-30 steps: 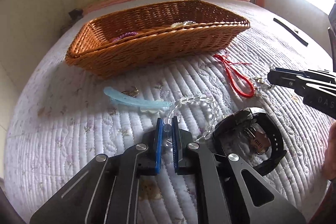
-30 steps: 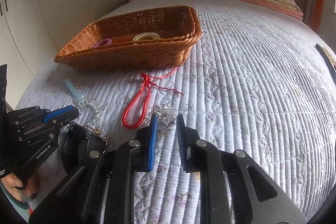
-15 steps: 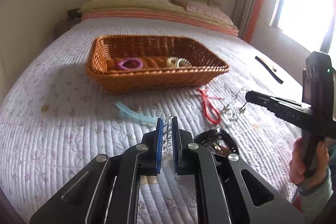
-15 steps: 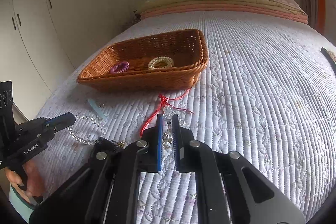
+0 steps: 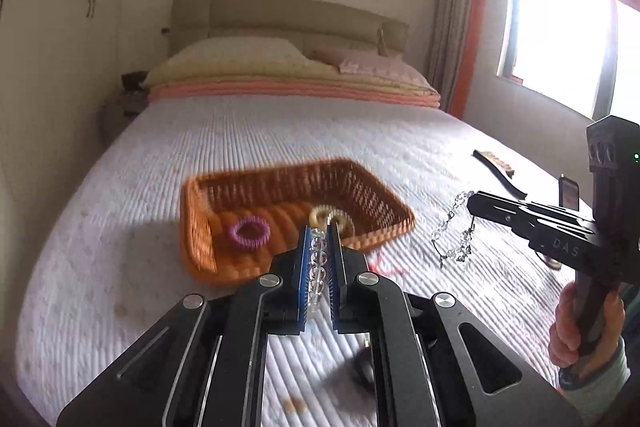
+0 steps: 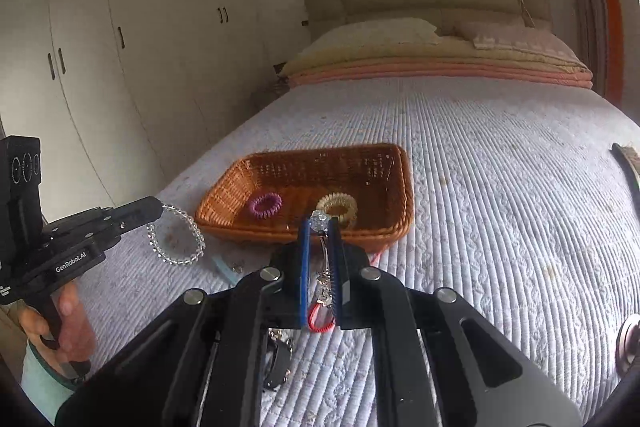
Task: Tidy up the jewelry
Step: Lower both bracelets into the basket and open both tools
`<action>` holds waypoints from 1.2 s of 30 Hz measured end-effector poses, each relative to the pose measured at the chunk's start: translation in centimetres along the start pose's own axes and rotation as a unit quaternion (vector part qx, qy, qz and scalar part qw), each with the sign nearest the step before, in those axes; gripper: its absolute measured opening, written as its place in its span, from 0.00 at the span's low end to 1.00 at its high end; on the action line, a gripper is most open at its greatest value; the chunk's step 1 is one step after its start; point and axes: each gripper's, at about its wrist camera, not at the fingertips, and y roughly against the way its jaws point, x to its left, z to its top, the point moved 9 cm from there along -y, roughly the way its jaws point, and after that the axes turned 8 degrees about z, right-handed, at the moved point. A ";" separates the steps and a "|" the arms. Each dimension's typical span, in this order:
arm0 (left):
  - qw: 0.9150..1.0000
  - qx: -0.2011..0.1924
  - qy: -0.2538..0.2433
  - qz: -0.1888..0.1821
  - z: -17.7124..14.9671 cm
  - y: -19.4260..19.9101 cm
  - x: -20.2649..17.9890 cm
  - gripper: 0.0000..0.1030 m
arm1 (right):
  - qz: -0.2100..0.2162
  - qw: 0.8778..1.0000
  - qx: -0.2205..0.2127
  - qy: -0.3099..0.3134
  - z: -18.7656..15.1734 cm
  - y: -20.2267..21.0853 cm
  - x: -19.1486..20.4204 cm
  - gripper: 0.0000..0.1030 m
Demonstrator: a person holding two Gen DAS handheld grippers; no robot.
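Bead bracelet (image 5: pixel 318 263) & crystal chain (image 6: pixel 326 267) in jaws

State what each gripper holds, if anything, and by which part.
The left gripper pinches the clear bead bracelet at one stretch of its loop; the rest hangs free. The right gripper pinches the crystal chain bracelet near one end.

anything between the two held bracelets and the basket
Nothing visible. The left gripper holds the bead bracelet and the right gripper the crystal bracelet, both lifted above the bed on the near side of the basket. Its top is open, holding only two hair ties, purple and beige.
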 end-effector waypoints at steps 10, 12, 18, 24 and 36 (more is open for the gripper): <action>1.000 0.010 0.015 -0.005 3.8 -7.8 1.4 0.06 | 0.002 1.000 -0.004 0.017 5.8 -7.2 -0.5 0.07; 0.999 0.026 0.019 0.000 3.4 -10.0 1.9 0.06 | 0.004 1.000 0.012 0.012 5.6 -9.4 -1.1 0.07; 0.997 0.077 0.020 0.015 0.8 -15.1 3.2 0.06 | -0.015 0.998 0.059 0.013 3.7 -14.7 -2.9 0.07; 0.993 0.112 0.023 0.027 -1.0 -17.0 4.4 0.06 | -0.023 0.996 0.091 -0.004 1.7 -16.9 -4.7 0.07; 0.997 0.064 0.051 0.010 -0.1 -7.9 4.9 0.44 | -0.013 0.997 0.072 -0.009 2.1 -11.6 -3.6 0.39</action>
